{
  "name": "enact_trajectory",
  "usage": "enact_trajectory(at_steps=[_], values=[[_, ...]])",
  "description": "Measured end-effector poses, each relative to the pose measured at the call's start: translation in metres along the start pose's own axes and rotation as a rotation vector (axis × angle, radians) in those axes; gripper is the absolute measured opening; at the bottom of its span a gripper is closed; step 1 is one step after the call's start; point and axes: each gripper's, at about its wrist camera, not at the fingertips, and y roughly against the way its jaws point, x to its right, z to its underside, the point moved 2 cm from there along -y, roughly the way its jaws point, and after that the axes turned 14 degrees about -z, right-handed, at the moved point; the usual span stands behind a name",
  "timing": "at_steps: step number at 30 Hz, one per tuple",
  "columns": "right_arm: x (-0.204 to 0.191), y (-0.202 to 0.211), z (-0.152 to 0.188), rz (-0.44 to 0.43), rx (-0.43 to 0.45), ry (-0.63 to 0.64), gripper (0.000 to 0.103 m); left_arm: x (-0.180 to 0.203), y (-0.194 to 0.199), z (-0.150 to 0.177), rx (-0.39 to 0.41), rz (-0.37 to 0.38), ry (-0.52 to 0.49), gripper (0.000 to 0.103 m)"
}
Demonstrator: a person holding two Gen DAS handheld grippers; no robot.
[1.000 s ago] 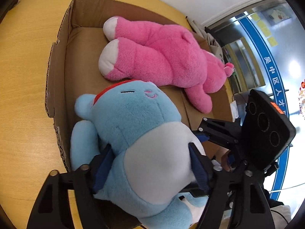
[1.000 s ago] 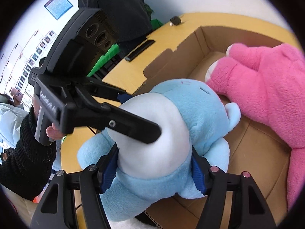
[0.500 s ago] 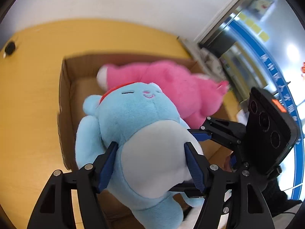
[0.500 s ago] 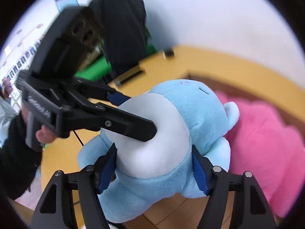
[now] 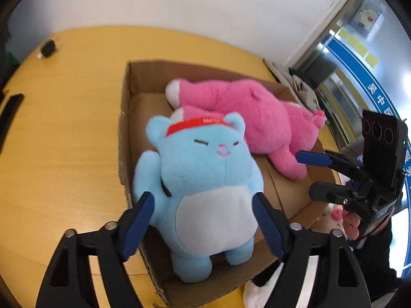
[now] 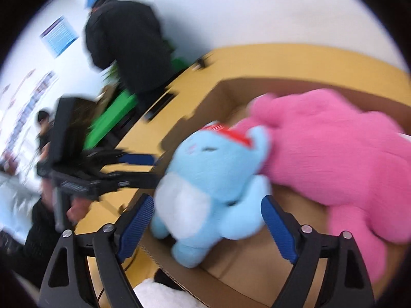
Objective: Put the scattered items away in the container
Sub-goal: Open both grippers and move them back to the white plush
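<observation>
A light blue plush bear [image 5: 205, 187] with a red headband lies in the near end of the open cardboard box [image 5: 124, 118], next to a big pink plush toy [image 5: 257, 118]. My left gripper [image 5: 203, 225] is open, its blue pads a little apart from the bear's sides. My right gripper [image 6: 208, 225] is open too, pads clear of the blue bear [image 6: 215, 187]; that view is blurred. The pink toy [image 6: 334, 159] fills the box's far part. Each gripper shows in the other's view.
The box sits on a round yellow wooden table [image 5: 56, 154]. A small black object [image 5: 47, 48] and a flat black device [image 5: 10, 113] lie at the table's left. A white plush thing [image 5: 259, 290] lies beside the box's near corner. A person in black [image 6: 128, 46] stands beyond the table.
Both grippers were shut on the blue bear above the box. Both have since opened and drawn back, and the bear now lies in the box.
</observation>
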Motion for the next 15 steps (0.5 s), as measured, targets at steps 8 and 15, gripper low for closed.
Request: enact_trajectory(at_steps=[8, 15], values=[[-0.011, 0.021, 0.037, 0.392, 0.097, -0.002, 0.088, 0.020, 0.028, 0.035, 0.096, -0.204, 0.070, 0.103], [-0.009, 0.042, 0.076, 0.528, 0.045, -0.030, 0.089, 0.049, 0.027, 0.060, 0.089, -0.266, 0.037, 0.103]])
